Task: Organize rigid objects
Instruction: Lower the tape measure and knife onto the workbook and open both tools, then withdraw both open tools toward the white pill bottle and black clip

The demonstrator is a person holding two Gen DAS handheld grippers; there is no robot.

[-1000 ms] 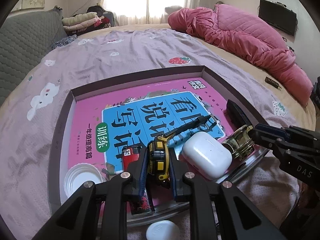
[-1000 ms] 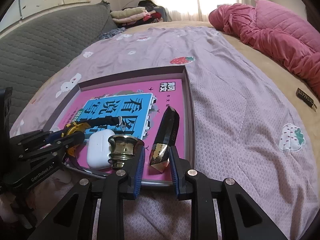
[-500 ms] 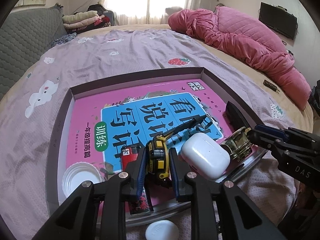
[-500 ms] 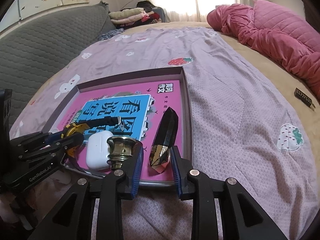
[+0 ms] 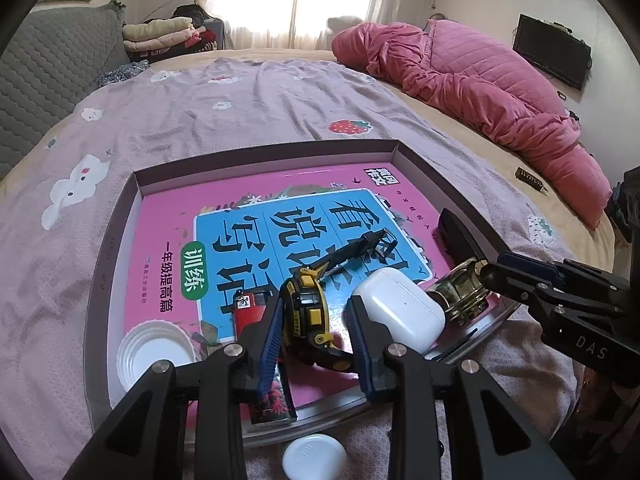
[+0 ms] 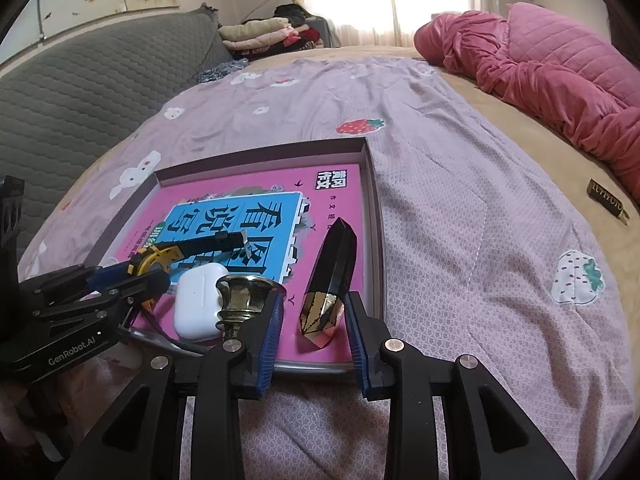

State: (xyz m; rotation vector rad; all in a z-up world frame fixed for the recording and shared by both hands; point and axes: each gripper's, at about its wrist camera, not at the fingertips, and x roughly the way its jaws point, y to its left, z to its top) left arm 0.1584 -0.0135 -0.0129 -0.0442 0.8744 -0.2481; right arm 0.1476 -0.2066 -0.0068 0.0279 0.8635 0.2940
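Observation:
A shallow brown tray [image 5: 120, 216] on the bed holds a pink book [image 5: 248, 208]. On the book lie a yellow-black tape measure [image 5: 310, 316], a white earbud case [image 5: 400, 308], a brass holder [image 5: 460, 288], a red lighter [image 5: 248, 312], a white lid [image 5: 154, 352] and a black-gold faceted case [image 6: 332, 276]. My left gripper [image 5: 314, 336] is open, its fingers on either side of the tape measure. My right gripper [image 6: 314, 332] is open around the near end of the black-gold case, with the brass holder [image 6: 244, 300] just left of its left finger.
A white round cap [image 5: 314, 456] lies on the sheet in front of the tray. A small dark bar [image 6: 606, 200] lies on the tan sheet at right. A pink quilt [image 5: 480, 80] is heaped far right, a grey headboard [image 6: 80, 92] at left.
My left gripper has opened, its fingers now apart around the tape measure. My right gripper has also spread a little around the black-gold case. Both have drawn back slightly.

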